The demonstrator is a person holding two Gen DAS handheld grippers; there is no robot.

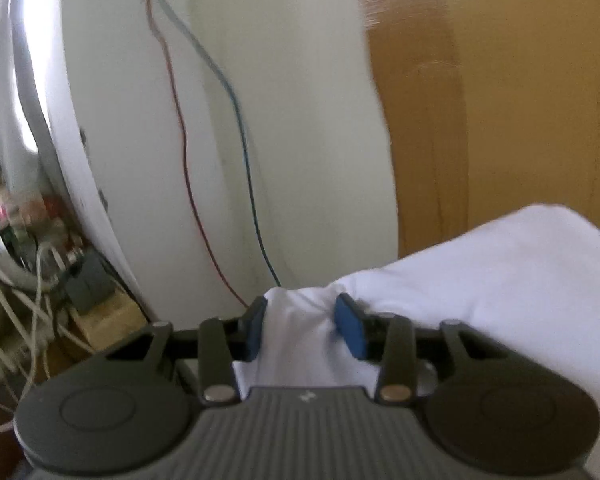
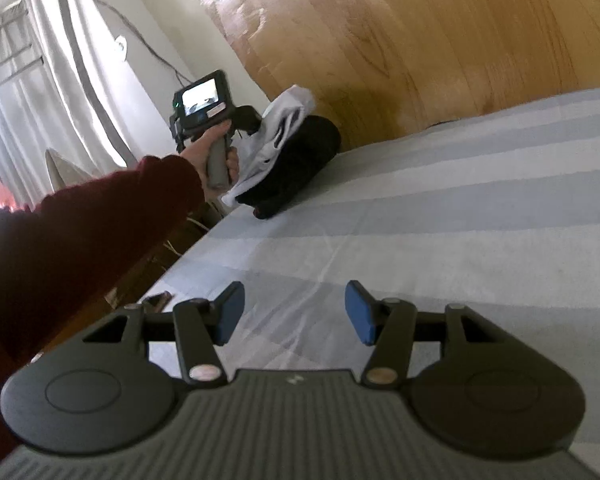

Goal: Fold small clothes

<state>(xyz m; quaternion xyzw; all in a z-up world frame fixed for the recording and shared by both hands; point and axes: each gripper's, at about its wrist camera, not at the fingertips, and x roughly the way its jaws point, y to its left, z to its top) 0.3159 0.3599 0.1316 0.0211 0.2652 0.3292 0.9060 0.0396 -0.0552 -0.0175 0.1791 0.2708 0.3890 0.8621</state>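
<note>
In the left wrist view my left gripper (image 1: 300, 312) is shut on a white garment (image 1: 500, 280). The cloth is bunched between the blue pads (image 1: 350, 328) and spreads out to the right. The right wrist view shows that gripper at the far corner of the bed, held by a hand (image 2: 216, 140) in a dark red sleeve. There it meets a white garment with dark stripes (image 2: 276, 128) that lies on a black garment (image 2: 300, 160). My right gripper (image 2: 294, 308) stands open, low over the striped bedsheet (image 2: 460, 220), with nothing between its fingers.
A wooden headboard (image 2: 420, 40) rises behind the bed. A white wall (image 1: 280, 120) with thin red and blue wires lies ahead of the left gripper. Tangled cables and plugs (image 1: 20, 300) sit by the bed's left side. Curtains (image 2: 60, 80) hang at the far left.
</note>
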